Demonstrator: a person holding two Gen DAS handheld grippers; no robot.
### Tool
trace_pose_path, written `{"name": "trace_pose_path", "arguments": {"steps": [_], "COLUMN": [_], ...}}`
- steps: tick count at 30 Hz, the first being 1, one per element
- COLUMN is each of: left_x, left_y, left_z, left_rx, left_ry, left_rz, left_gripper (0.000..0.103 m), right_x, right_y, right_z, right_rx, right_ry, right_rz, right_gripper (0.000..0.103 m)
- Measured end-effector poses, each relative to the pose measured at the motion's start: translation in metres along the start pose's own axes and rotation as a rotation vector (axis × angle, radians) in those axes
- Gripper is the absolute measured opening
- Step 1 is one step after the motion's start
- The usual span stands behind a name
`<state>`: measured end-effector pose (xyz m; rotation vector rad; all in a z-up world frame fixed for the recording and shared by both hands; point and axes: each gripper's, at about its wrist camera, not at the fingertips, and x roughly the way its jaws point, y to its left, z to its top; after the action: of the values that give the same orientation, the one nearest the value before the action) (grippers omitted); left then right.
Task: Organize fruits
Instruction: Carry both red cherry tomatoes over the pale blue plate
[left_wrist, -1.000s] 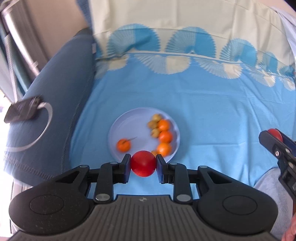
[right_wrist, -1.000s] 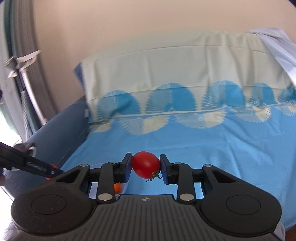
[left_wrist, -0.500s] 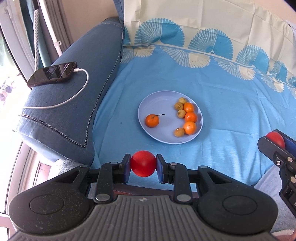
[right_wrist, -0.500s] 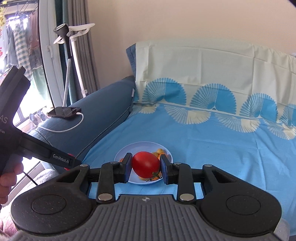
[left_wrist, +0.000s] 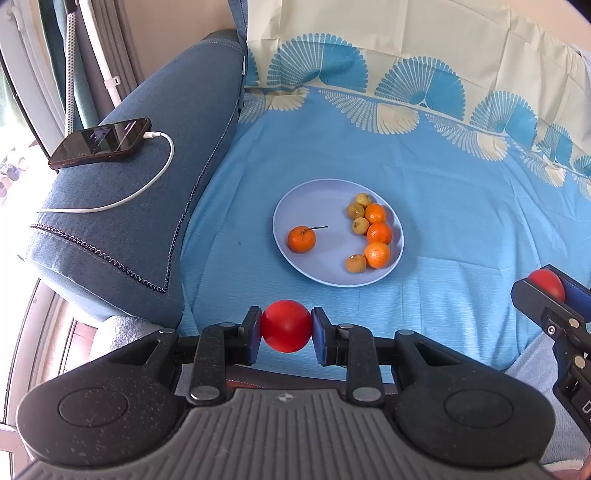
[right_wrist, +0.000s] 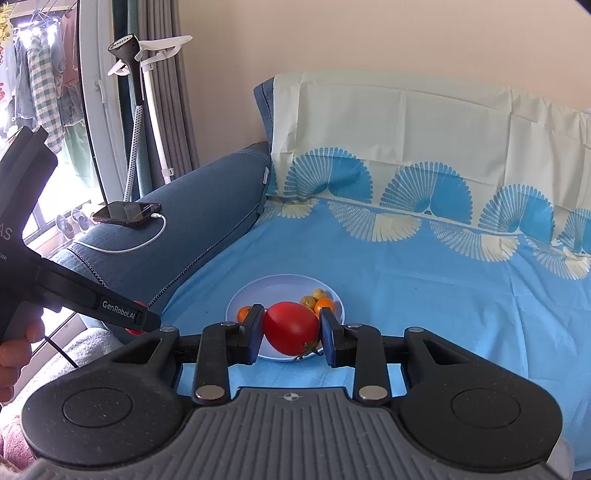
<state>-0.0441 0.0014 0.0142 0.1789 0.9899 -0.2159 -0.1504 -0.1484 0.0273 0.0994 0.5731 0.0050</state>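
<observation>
A wide blue bedsheet (left_wrist: 424, 177) fills the scene, patterned with fan shapes along its far edge. On the left runs a dark blue sofa arm (left_wrist: 140, 177), where a phone (left_wrist: 101, 142) lies plugged into a white cable (left_wrist: 147, 188). In the middle of the sheet sits the pale blue plate (left_wrist: 321, 203): one orange (left_wrist: 301, 239) alone on its left side, three oranges (left_wrist: 376, 233) lined up on the right, small yellow fruits (left_wrist: 357, 211) tucked beside them. Near the camera, the left gripper (left_wrist: 286, 330) clamps a round red tomato (left_wrist: 286, 325), held above the sheet's near edge, apart from the plate. The right gripper (right_wrist: 291, 332) squeezes an oval tomato (right_wrist: 291, 328) with a green stalk, hovering in front of the plate.
</observation>
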Motion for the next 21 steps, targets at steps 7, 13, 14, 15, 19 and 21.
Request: {"name": "trace_pose_path", "arguments": {"steps": [7,13,14,15,19,21], "left_x": [0.004,0.007,0.008,0.01,0.017,0.021], "left_y": [-0.001,-0.001,0.0,0.0,0.004,0.006], "left_z": [0.002,0.004,0.004,0.005,0.008,0.011], "left_rx": [0.001,-0.002,-0.003,-0.004,-0.016,-0.022], "left_ry": [0.007,0.013,0.016,0.02,0.034,0.04], "left_rz": [-0.001,-0.004,-0.005,-0.005,-0.003,-0.001], "left_gripper": [0.032,0.032,0.032,0.032,0.032,0.032], "right_x": [0.004,0.008,0.009,0.01,0.019,0.024], "right_y": [-0.002,-0.002,-0.003,-0.003,-0.005,-0.006], "right_z": [0.0,0.0,0.0,-0.001,0.0,0.001], "right_rx": [0.007,0.01,0.011,0.011,0.013,0.015], "right_ry": [0.011,0.022,0.025,0.027,0.043,0.053], "right_rz": [0.0,-0.002,-0.002,-0.002,-0.005,-0.009], "right_gripper": [0.033,0.033,0.033,0.033,0.033,0.033]}}
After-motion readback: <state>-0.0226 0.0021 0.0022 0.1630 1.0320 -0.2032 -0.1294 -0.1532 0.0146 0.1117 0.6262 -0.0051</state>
